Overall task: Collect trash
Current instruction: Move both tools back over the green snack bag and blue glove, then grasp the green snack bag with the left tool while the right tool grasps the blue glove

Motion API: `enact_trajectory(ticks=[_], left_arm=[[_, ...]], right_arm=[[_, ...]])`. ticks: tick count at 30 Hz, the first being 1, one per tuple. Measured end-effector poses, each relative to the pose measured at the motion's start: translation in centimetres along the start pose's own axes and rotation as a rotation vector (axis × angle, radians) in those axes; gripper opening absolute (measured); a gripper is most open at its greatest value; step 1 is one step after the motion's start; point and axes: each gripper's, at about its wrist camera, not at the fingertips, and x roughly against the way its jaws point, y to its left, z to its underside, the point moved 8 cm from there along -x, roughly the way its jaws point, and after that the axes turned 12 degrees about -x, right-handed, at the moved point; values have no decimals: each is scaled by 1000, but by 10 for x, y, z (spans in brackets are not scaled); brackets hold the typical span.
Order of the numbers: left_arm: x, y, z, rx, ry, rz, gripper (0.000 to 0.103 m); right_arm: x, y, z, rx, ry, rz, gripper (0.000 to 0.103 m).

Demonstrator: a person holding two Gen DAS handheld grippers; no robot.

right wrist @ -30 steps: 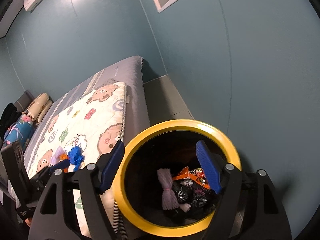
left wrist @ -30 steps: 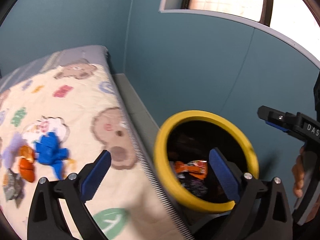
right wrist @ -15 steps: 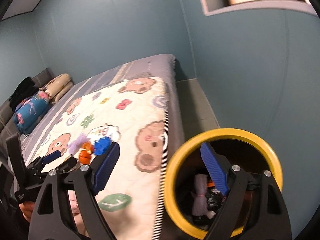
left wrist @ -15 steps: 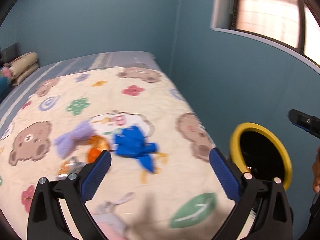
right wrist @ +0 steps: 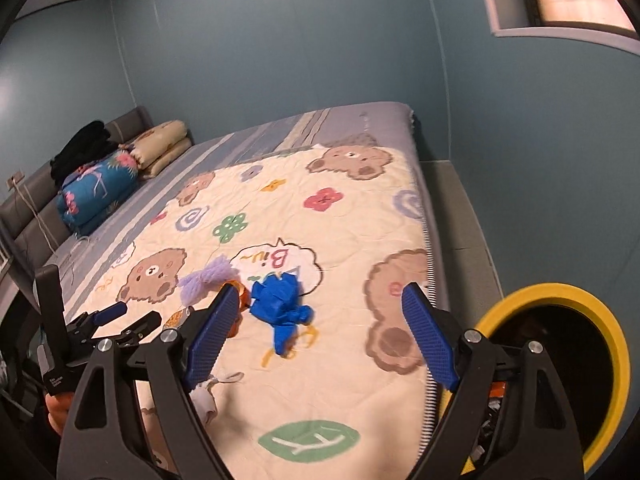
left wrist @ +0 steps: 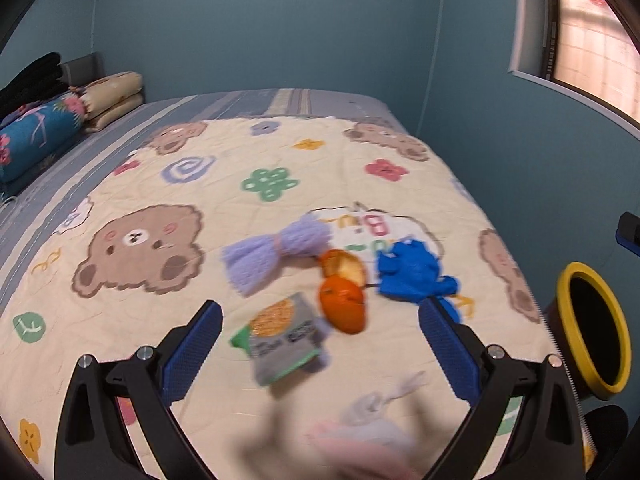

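Trash lies together on the bear-print quilt (left wrist: pixel 140 184): a purple yarn bundle (left wrist: pixel 276 252), two orange peels (left wrist: pixel 344 308), a crumpled blue piece (left wrist: pixel 412 272) and a grey-green snack packet (left wrist: pixel 280 340). A blurred white-pink scrap (left wrist: pixel 372 412) lies nearest. My left gripper (left wrist: pixel 319 312) hangs open above the packet and peels, gripping nothing. The right gripper (right wrist: pixel 320 292) is open wide and empty over the quilt, with the blue piece (right wrist: pixel 280 304) just left of centre. The yellow-rimmed bin (right wrist: pixel 612 360) stands beside the bed at the right, wrappers inside.
Rolled bedding and pillows (left wrist: pixel 44 128) are stacked at the head of the bed. A teal wall runs along the bed's far side, with a grey ledge (right wrist: pixel 460 216) between mattress and wall. The bin's yellow rim (left wrist: pixel 592 328) sits off the quilt's right edge.
Both views have swung left, from the bin's mouth to the bed. The bin has slid to the right edge and the trash pile now sits centred. The right jaws stand a little wider.
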Motion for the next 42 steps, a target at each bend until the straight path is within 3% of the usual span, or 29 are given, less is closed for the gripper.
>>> enact_trajectory(ticks=[17, 32, 39, 40, 42], left_arm=[[-38, 47, 29, 79, 78, -23, 95], [-85, 56, 50, 155, 155, 16, 95], [-97, 55, 55, 173, 161, 39, 94], [-99, 55, 55, 179, 161, 45, 93], [-102, 51, 57, 179, 171, 67, 81]], right_arm=[[-96, 43, 21, 61, 123, 4, 80], [-203, 51, 52, 115, 235, 53, 80], [-233, 50, 67, 139, 287, 66, 80], [-236, 50, 68, 141, 291, 67, 80], [-242, 48, 71, 136, 308, 69, 77]])
